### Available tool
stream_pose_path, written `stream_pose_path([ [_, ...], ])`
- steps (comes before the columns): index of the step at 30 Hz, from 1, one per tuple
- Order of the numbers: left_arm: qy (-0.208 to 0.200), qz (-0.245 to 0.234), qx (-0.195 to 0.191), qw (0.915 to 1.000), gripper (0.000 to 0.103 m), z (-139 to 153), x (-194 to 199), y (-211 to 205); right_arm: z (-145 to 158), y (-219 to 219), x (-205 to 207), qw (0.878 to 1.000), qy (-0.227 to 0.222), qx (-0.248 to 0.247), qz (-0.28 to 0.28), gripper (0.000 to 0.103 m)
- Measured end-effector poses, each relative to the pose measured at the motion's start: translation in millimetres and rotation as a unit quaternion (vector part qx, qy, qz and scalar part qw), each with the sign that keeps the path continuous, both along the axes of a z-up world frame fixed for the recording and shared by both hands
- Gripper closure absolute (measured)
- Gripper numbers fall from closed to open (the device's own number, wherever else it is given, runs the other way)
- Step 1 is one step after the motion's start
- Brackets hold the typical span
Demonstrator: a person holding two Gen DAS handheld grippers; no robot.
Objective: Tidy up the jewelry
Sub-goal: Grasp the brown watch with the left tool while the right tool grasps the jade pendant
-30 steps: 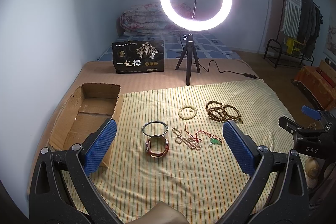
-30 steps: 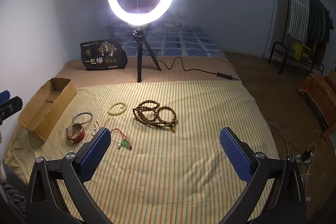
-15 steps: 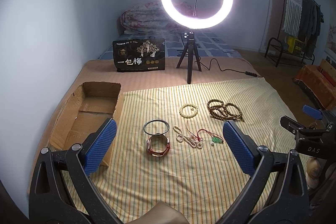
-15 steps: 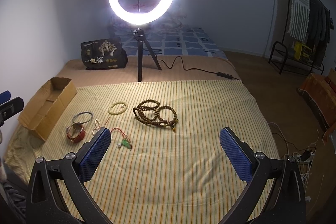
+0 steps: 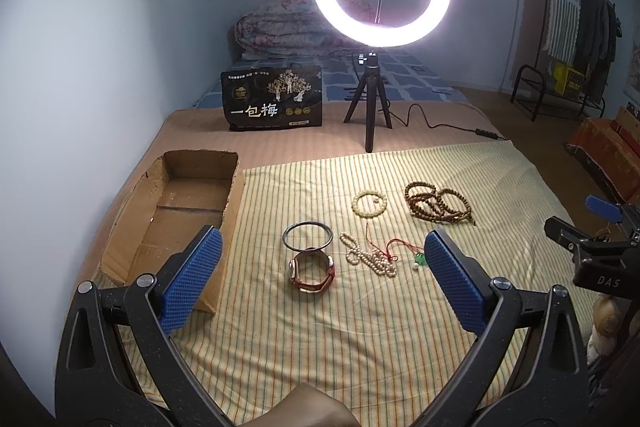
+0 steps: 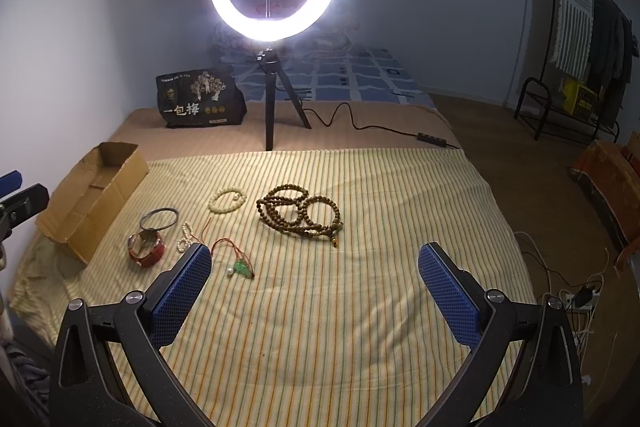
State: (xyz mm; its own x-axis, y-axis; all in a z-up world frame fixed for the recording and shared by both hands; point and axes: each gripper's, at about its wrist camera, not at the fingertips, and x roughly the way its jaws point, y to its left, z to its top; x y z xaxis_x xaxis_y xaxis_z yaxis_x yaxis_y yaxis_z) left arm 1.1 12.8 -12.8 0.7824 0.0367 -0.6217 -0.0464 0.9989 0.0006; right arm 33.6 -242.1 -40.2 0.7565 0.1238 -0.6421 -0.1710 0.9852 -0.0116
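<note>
Jewelry lies on a striped cloth: a red-strapped watch, a dark bangle, a pearl strand, a red cord with a green pendant, a pale bead bracelet and brown prayer beads. An open cardboard box stands at the cloth's left. My left gripper is open and empty above the watch. My right gripper is open and empty, right of the pendant and in front of the brown beads.
A ring light on a tripod stands behind the cloth, its cable running right. A black printed bag and a folded quilt lie behind. A clothes rack stands far right. Power cords lie on the floor.
The left gripper has risen and drawn back slightly; the items sit a little lower in its view. The right gripper has barely moved. No item has moved.
</note>
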Motion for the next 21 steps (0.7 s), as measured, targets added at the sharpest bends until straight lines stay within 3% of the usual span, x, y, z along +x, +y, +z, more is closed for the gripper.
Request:
stream_pose_path([
  [10, 0.022, 0.015, 0.015, 0.9995, 0.000, -9.6, 4.0, 14.8, -9.3, 5.8, 5.5, 1.000, 0.014, -0.011, 0.013, 0.000],
  [18, 0.087, -0.011, 0.012, 0.9961, 0.001, -39.8, 8.8, 15.9, -24.1, 13.9, 14.4, 0.997, 0.023, -0.020, 0.065, 0.000],
  [21, 0.112, -0.019, 0.009, 0.9935, 0.013, -54.7, 12.6, 12.7, -32.3, 20.2, 23.6, 0.995, 0.036, -0.044, 0.082, 0.000],
])
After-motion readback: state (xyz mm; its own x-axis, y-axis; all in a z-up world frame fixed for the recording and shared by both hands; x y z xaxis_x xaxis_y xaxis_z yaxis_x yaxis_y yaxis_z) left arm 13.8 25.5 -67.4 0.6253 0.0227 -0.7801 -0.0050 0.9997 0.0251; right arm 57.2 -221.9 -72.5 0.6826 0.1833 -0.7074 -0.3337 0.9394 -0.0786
